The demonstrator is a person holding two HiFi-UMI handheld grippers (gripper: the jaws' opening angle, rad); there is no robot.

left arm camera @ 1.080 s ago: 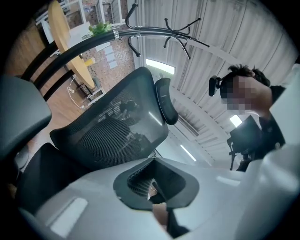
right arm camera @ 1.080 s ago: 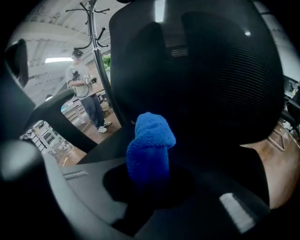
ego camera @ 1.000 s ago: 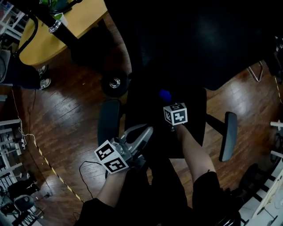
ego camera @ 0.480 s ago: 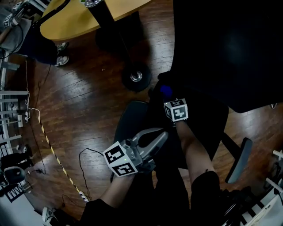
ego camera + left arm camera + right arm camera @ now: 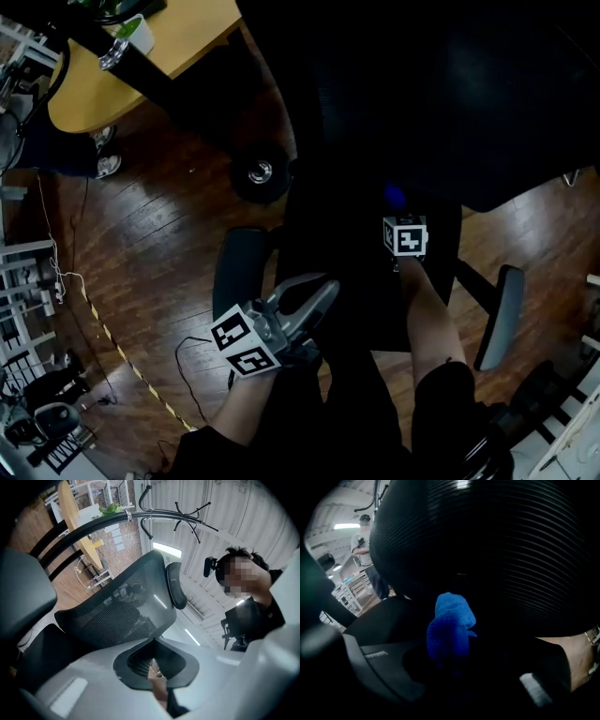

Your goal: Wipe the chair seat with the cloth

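Chair seat (image 5: 366, 272) lost in shadow, cloth (image 5: 450, 630) — lower end hidden

blue cloth (image 5: 449, 630), black chair seat (image 5: 347, 253), brown wooden floor (image 5: 159, 234)

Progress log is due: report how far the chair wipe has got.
Done: the fluffy blue cloth is picked up, clamped in the right gripper. In hand: that gripper holds it at the back of the black office-chair seat, near the backrest. Left: no wiped patch shows on the dark seat, so treat all of it as pending. The left gripper is shut and empty.
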